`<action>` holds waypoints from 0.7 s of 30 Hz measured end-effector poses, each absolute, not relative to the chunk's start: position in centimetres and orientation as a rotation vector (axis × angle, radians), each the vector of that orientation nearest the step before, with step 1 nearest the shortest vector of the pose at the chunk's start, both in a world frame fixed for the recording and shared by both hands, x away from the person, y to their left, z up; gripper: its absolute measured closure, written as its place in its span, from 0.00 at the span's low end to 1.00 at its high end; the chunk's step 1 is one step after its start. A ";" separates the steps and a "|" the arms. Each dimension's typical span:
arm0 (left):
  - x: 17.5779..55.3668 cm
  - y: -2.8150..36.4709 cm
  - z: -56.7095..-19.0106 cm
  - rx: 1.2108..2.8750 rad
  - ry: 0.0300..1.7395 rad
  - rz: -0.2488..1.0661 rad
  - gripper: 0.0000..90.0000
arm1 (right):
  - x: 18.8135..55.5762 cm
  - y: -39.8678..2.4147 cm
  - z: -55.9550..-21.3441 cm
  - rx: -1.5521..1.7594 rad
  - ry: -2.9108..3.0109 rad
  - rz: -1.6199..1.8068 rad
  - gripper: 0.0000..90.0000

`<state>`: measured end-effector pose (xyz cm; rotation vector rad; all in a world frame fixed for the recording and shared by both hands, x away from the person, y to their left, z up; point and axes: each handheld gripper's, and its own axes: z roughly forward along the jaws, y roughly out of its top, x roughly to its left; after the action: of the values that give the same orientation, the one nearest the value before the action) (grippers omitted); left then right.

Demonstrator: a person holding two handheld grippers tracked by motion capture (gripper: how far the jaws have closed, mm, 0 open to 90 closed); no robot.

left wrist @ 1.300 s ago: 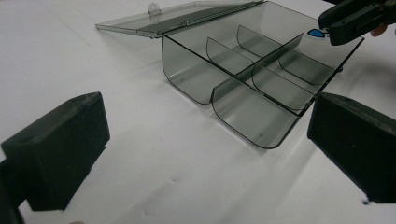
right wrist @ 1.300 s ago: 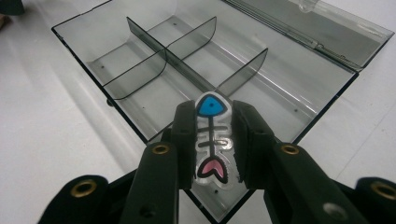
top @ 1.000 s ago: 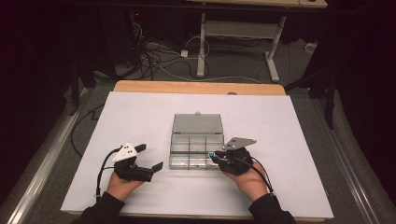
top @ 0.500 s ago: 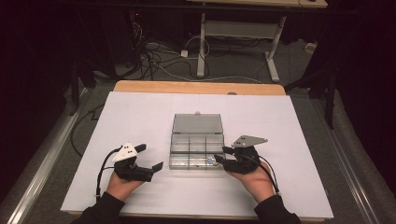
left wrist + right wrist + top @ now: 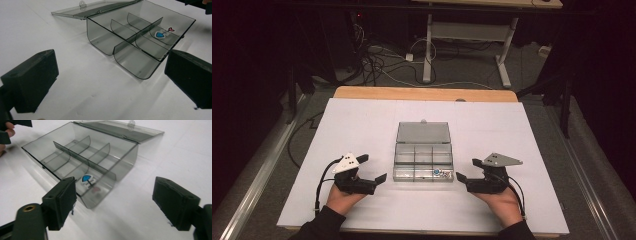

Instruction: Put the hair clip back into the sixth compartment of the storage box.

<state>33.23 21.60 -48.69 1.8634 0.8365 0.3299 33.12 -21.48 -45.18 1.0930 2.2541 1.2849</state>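
Note:
A smoky clear compartment box lies mid-table with its lid folded flat behind it. A small blue and white charm rests in its near right compartment, seen as a blue shield shape in the left gripper view and as the same blue charm in the right gripper view. My left gripper stands open beside the box's near left corner, nothing between its jaws. My right gripper sits just right of the box; its jaws have just been opening and are empty.
The box stands on a white tabletop with a wooden strip along the far edge. Beyond it a desk frame and loose cables lie on the dark floor. Metal rails run along both table sides.
My right gripper has drawn back to the right from the box's near right compartment and spread its jaws. The charm stays in that compartment. The left hand has kept still.

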 end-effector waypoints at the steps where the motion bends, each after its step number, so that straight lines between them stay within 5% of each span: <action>1: 33.2 21.6 -48.7 1.863 0.837 0.329 0.00 | 33.0 -21.8 -45.4 1.093 2.245 1.291 0.19; 21: 33.3 21.6 -48.7 1.861 0.837 0.323 0.00 | 31.6 -25.0 -47.1 1.166 2.123 1.273 0.00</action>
<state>33.30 21.62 -48.70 1.8606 0.8370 0.3234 31.59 -24.97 -47.12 1.1659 2.1229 1.2727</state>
